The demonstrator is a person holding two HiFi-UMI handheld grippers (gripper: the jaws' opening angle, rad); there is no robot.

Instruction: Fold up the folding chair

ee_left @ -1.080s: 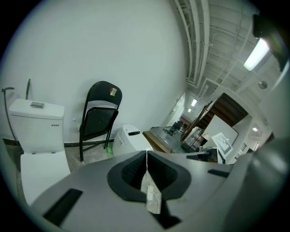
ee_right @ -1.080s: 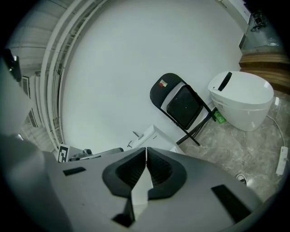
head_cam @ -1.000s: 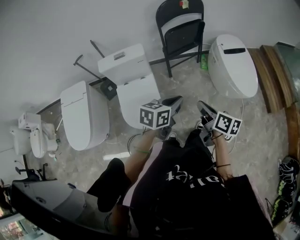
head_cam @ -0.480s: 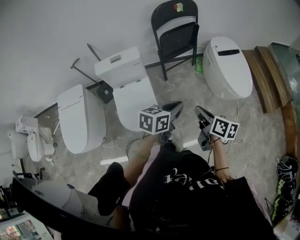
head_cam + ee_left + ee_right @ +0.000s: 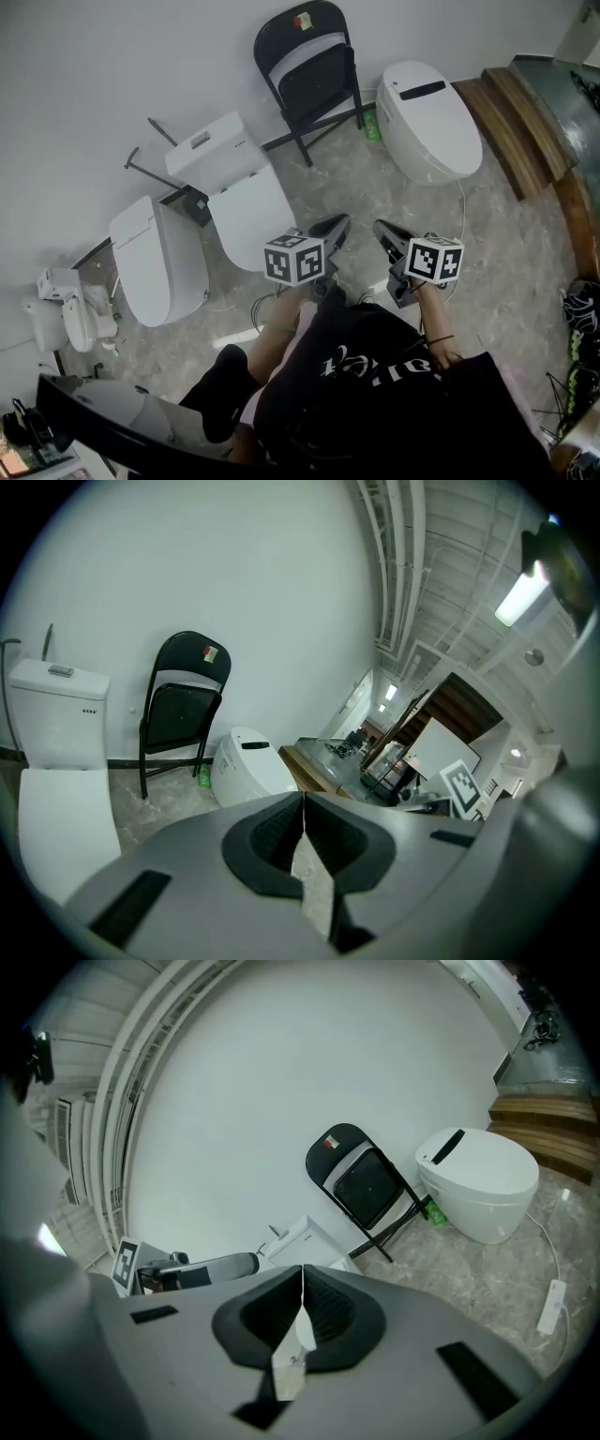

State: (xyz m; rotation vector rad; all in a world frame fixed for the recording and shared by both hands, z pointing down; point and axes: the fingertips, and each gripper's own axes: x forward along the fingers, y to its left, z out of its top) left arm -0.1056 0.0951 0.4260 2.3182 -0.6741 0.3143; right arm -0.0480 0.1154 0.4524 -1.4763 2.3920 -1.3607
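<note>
- White tank toilet point(image 5: 234, 178), left of centre: sits near the chair's left legs. A frame swung while folding could clip it.
- Black folding chair point(image 5: 309, 70): at the far wall on splayed legs, not folded flat, between the tank toilet and the oval toilet.
- Left gripper point(image 5: 336, 225): fingers closed on nothing, on the near side, well apart from the chair.
- Green bottle point(image 5: 370, 125): just beside the chair's right legs, so easy to knock over.
- Right gripper point(image 5: 384, 230): fingers closed and empty. Both must open before any grasp, or they only shove the chair.
- Oval toilet point(image 5: 427, 122), right: leaves tight clearance.
- Plug block point(image 5: 552, 1307) on a cord: trip hazard on the approach.
- Floor point(image 5: 506, 253) looks smooth, so the chair's feet may skate.
</note>
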